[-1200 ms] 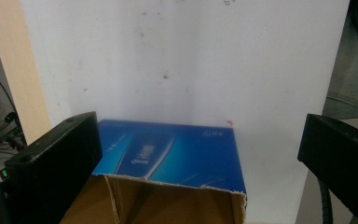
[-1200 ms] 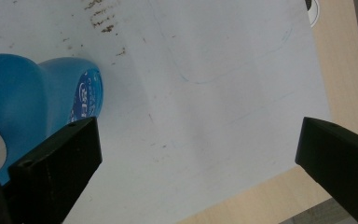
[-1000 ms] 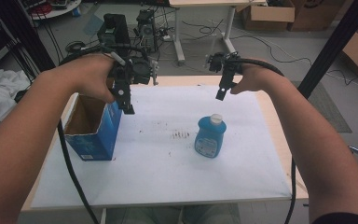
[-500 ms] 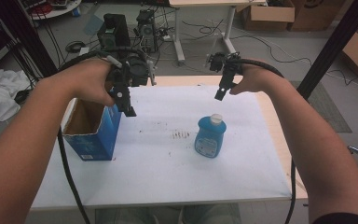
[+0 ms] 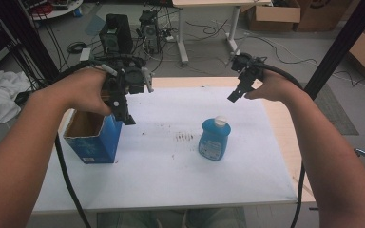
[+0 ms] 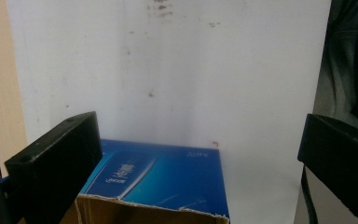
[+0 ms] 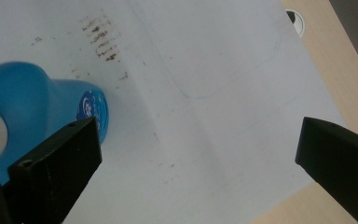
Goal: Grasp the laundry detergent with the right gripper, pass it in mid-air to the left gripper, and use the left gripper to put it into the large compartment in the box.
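White sheeting covers the table (image 5: 171, 180), with bare wood showing at the left, right and far edges. Largest item on it: one blue cardboard box (image 5: 92, 137), top open, standing at the left side of the sheet. Next: one blue bottle (image 5: 214, 138) with a white cap, upright, right of centre. A patch of brown smudges (image 5: 185, 137) lies between box and bottle, nearer the bottle.

Two tools are present, one per hand, both held in the air. The left gripper (image 5: 127, 119) hangs above the box's near-right corner, jaws spread wide with nothing between them; the left gripper view looks down past the jaws onto the box's open rim. The right gripper (image 5: 233, 97) hovers beyond the bottle and slightly to its right, jaws likewise spread and empty.

Governing relation: the bottle stands below the right gripper and toward the person, its long axis vertical, cap uppermost. In the right gripper view it sits at the left jaw, not between the two. The right hand is judged the nearer for a grasp; the jaws would need shifting sideways to straddle the bottle.
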`<move>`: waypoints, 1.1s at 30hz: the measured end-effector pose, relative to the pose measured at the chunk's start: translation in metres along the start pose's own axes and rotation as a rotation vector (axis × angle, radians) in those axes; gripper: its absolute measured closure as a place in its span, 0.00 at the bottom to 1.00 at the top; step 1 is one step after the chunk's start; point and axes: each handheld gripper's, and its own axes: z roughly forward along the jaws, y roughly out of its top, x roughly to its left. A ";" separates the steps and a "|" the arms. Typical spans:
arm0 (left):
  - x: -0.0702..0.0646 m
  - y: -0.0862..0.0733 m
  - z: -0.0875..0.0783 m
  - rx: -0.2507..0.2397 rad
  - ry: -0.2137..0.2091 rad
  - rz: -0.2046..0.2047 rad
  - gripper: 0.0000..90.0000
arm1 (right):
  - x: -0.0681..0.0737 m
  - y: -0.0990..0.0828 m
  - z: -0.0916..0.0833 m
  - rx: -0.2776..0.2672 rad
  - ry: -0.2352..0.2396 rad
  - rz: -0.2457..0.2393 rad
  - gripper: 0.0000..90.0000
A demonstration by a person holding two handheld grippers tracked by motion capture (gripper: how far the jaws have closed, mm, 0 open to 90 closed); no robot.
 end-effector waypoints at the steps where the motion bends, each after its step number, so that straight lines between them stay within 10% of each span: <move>1: -0.001 0.000 0.000 -0.003 -0.002 0.000 0.00 | 0.000 -0.006 -0.002 -0.005 -0.003 0.005 0.00; 14: -0.009 0.007 0.004 -0.005 0.002 0.027 0.00 | 0.019 -0.071 -0.021 -0.104 0.014 0.045 0.00; 33: -0.010 -0.005 0.006 0.007 0.010 0.017 0.00 | 0.070 -0.138 0.012 -0.302 0.074 0.036 0.00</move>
